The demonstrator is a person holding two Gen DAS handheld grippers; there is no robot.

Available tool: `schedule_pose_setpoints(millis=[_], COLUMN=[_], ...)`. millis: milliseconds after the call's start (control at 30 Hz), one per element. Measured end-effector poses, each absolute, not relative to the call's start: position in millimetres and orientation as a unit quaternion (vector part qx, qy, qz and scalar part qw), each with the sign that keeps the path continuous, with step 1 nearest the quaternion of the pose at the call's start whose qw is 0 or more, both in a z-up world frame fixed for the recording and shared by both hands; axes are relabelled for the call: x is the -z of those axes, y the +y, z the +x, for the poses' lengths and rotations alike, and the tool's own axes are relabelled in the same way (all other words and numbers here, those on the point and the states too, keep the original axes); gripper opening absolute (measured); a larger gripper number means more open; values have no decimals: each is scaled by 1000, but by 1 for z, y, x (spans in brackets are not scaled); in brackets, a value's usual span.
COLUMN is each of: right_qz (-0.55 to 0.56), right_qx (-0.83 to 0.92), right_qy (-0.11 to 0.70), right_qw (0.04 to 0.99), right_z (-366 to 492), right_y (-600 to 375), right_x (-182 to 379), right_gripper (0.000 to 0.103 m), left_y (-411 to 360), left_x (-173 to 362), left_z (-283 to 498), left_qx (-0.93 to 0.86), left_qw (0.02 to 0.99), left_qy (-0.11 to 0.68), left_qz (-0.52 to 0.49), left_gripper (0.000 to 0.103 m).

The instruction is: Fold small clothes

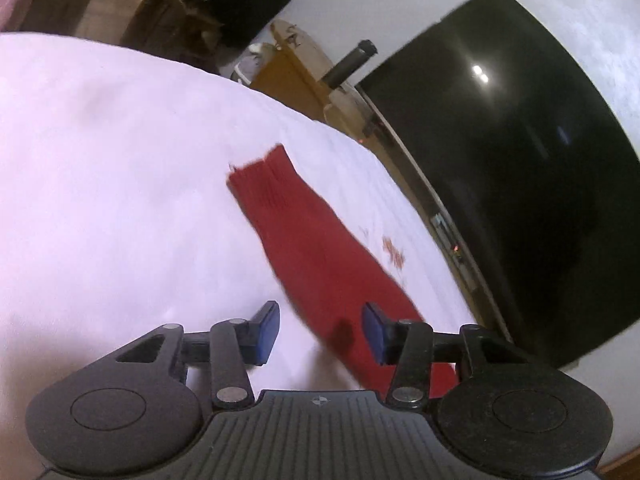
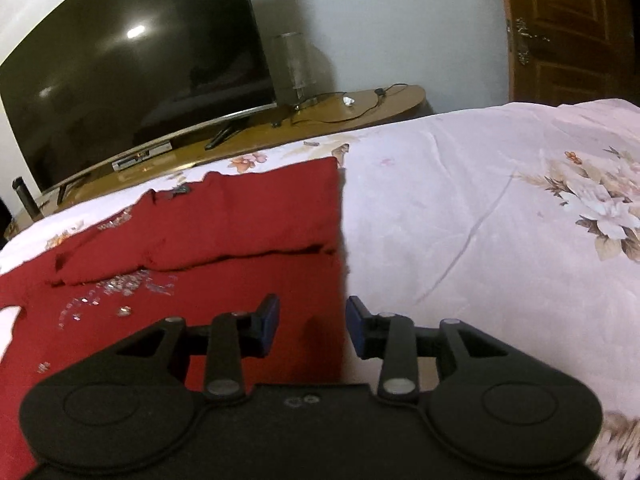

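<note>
Garment (image 2: 240, 216), red knit, sequinned, lying partly folded on floral bedsheet (image 2: 480, 200); no legible writing. Left hand-held gripper (image 1: 320, 330) parted, empty, above sleeve (image 1: 296, 216). Right hand-held gripper (image 2: 312, 326) parted, empty, over garment's edge.

A large black curved television (image 2: 132, 68) stands on a long brown wooden stand (image 2: 360, 110). A floral white bedsheet (image 2: 500, 208) lies nearer; a brown wooden door (image 2: 568, 28) stands behind its far right corner.

Left gripper (image 1: 320, 330) fingers spread wide, empty; right gripper (image 2: 312, 326) likewise.
</note>
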State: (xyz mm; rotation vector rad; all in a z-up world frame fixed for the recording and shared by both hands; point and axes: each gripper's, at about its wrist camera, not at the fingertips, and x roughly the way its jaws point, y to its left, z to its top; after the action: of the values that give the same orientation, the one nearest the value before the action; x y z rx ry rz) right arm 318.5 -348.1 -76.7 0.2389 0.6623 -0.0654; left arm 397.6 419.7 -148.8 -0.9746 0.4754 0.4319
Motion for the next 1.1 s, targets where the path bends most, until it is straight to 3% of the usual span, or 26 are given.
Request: schedule_pose_setpoints(millis=[267, 333, 367, 400, 567, 867, 1100], right_qz=[119, 119, 120, 121, 131, 155, 172], right_qx=[26, 27, 28, 29, 38, 43, 49], right_qy=[309, 306, 304, 304, 300, 300, 294], right_qw=[943, 944, 945, 945, 944, 940, 939], right_z=[319, 318, 317, 317, 310, 306, 295], right_y=[-317, -314, -313, -314, -320, -338, -356], right_x=[59, 57, 57, 56, 57, 68, 68], right_gripper=[37, 37, 37, 37, 37, 37, 37], left_y=[436, 436, 437, 440, 421, 231, 47], left_x=[158, 157, 158, 161, 143, 60, 74], left_z=[422, 423, 424, 423, 420, 490, 518], left_qx=[-196, -204, -213, -216, -194, 0, 107], left_qw=[823, 826, 825, 822, 848, 939, 938], left_qy=[217, 227, 235, 241, 231, 226, 295], left_qz=[-487, -474, -468, -468, -435, -258, -147], left_gripper=[47, 35, 15, 7, 5, 5, 5])
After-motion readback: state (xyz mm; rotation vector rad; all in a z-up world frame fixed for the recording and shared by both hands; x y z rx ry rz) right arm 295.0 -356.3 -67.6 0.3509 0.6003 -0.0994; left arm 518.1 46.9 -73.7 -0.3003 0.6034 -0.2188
